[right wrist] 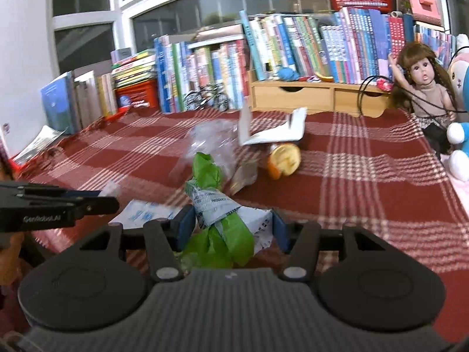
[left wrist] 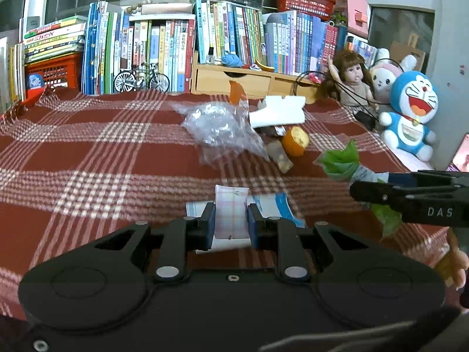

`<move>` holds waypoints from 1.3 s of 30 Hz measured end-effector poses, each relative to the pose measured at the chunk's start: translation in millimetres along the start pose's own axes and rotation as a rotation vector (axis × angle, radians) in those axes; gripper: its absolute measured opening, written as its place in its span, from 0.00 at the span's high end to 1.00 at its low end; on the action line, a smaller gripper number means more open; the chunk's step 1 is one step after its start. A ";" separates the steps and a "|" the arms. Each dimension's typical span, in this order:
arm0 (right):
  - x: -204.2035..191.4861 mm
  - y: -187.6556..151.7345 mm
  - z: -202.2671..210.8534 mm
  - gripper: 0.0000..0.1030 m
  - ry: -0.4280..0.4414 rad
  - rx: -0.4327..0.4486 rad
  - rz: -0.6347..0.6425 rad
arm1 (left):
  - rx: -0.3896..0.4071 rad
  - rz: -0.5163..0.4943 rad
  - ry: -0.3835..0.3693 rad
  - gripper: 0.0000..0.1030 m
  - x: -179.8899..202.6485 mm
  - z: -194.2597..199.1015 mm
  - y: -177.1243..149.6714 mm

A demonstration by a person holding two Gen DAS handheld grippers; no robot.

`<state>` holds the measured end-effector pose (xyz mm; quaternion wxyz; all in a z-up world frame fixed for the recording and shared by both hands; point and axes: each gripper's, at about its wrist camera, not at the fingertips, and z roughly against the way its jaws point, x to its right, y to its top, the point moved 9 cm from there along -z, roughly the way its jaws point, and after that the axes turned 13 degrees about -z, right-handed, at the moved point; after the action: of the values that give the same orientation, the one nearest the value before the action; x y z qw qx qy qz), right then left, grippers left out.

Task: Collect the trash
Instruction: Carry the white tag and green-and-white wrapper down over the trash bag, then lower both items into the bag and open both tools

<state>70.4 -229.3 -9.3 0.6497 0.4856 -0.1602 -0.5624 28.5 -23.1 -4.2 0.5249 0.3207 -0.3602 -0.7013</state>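
My left gripper (left wrist: 230, 223) is shut on a pale checked paper packet (left wrist: 230, 211), above a white-and-blue wrapper (left wrist: 275, 205) lying on the red plaid cloth. My right gripper (right wrist: 231, 226) is shut on a crumpled green-and-white printed wrapper (right wrist: 219, 205); in the left wrist view the same wrapper (left wrist: 341, 161) sticks out from the right gripper (left wrist: 356, 189). In the middle of the cloth lie a clear plastic bag (left wrist: 219, 126), a torn white paper (left wrist: 278, 111), a half orange (left wrist: 296, 140) and a brown scrap (left wrist: 280, 155).
The red plaid cloth (left wrist: 88, 158) covers the table. Rows of books (left wrist: 164, 50), a wooden drawer shelf (left wrist: 249, 79), a model bicycle (left wrist: 142, 79) and red crates line the back. A doll (left wrist: 353, 79) and plush toys (left wrist: 410, 111) sit at the right edge.
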 end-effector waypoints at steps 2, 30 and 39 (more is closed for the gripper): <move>-4.8 -11.5 6.2 0.42 0.000 -0.001 -0.001 | -0.005 -0.008 -0.010 0.79 2.7 8.6 -9.3; -21.2 -174.7 10.6 0.43 0.043 -0.324 -0.128 | -0.295 -0.059 -0.087 0.79 42.2 10.5 -148.8; -15.4 -206.3 -3.2 0.43 0.038 -0.396 -0.150 | -0.421 -0.069 -0.103 0.79 50.2 -15.3 -189.1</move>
<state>-50.8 -192.7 -173.0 0.6918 0.3698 0.0023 -0.6202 -66.5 -38.4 -175.2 0.5370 0.1800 -0.2209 -0.7940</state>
